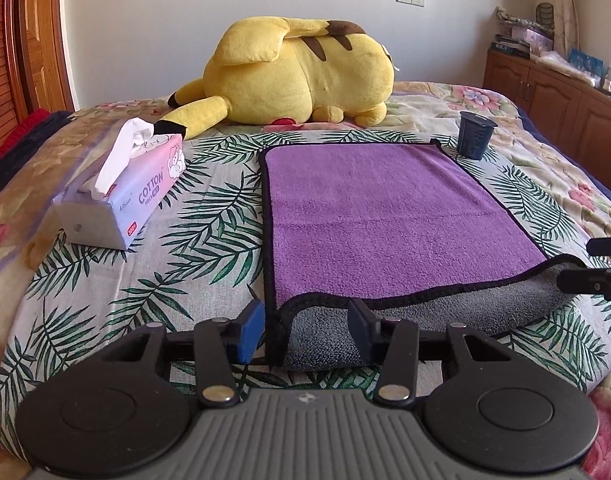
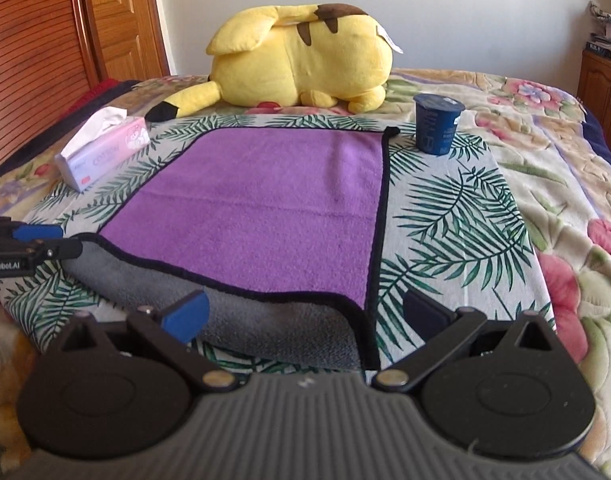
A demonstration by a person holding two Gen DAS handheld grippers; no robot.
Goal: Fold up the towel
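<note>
- Towel [image 1: 385, 216]: purple face up, black-bound edge, grey underside; lies flat on the leaf-print cloth [image 1: 209, 224] at the middle of the bed. Its near edge is turned back, showing a grey fold along the 6 o'clock side.
- Left gripper [image 1: 305, 330]: at the towel's near left corner, 6 o'clock in its own view. Jaws partly closed, one finger either side of the folded corner; the right finger lies against the grey fold, the blue left pad [image 1: 251, 330] stands just clear of the black edge. No firm pinch to be seen.
- Right gripper [image 2: 305, 316]: at the towel's near right corner. Jaws spread wide, the corner lying between them, neither pad touching it.
- Tissue pack [image 1: 121, 196]: pink and white, a tissue pulled up; 10 o'clock of the towel, apart from it.
- Cup [image 1: 475, 136]: dark blue, upright; 1 o'clock, just beside the towel's far right corner.
- Plush toy [image 1: 301, 72]: yellow, lying on its side; 12 o'clock, beyond the towel's far edge.
- Wooden cabinet [image 1: 545, 88]: 2 o'clock, against the wall.
</note>
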